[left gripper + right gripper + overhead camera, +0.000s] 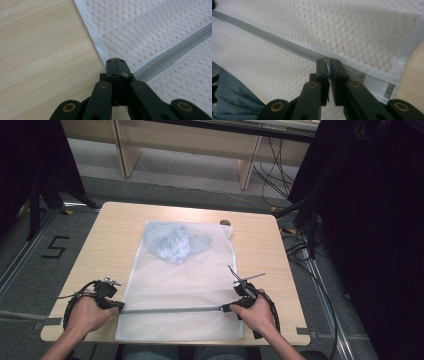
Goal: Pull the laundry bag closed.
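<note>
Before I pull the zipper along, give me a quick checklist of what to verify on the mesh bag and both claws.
1. Left claw shut at the zipper's left end: ok.
2. Right claw shut at the zipper's right end, something small and white pinched between its tips: ok; whether that is the slider pull: cannot tell.
3. Zipper lying straight between the two claws: ok.
4. Mesh bag flat on the table, near edge at the table's front: ok.
5. Garment inside, bunched at the far end, away from the zipper: ok.
6. Zipper open or closed: cannot tell.
</note>
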Demonstrator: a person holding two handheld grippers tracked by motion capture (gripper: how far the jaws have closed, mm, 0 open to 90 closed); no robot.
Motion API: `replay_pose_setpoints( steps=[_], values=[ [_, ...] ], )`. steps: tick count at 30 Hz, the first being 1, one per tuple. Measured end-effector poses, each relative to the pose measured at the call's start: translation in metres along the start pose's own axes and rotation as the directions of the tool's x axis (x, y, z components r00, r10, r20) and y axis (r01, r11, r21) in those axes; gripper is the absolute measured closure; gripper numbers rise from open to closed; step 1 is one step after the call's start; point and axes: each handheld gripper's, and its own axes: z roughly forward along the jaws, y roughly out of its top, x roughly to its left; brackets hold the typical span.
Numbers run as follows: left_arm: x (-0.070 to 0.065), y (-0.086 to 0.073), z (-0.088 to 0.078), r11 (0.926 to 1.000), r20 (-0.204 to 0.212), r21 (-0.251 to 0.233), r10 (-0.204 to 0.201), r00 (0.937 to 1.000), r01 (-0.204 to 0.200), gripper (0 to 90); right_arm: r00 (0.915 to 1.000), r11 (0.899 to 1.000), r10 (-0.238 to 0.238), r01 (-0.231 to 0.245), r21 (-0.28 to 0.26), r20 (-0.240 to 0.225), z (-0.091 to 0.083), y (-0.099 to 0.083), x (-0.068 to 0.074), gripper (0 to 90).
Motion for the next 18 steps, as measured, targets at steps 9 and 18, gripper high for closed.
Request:
replay_pose_setpoints(
  steps=[9, 18],
  values=[
    [0.0001, 0.0001, -0.0002, 1.0, 0.001, 0.002, -0.001, 1.0, 0.001, 90.0, 1.0, 1.0, 0.006, -0.006, -0.013, -0.002, -0.0022, -0.0013, -0.0029, 86.7],
    [-0.0006, -0.0004, 0.0003, 1.0, -0.006, -0.008, -0.004, 1.0, 0.003, 90.0, 0.9999, 1.0, 0.011, -0.011, -0.012, -0.005, -0.0029, -0.0015, -0.0047, 86.7]
  ],
)
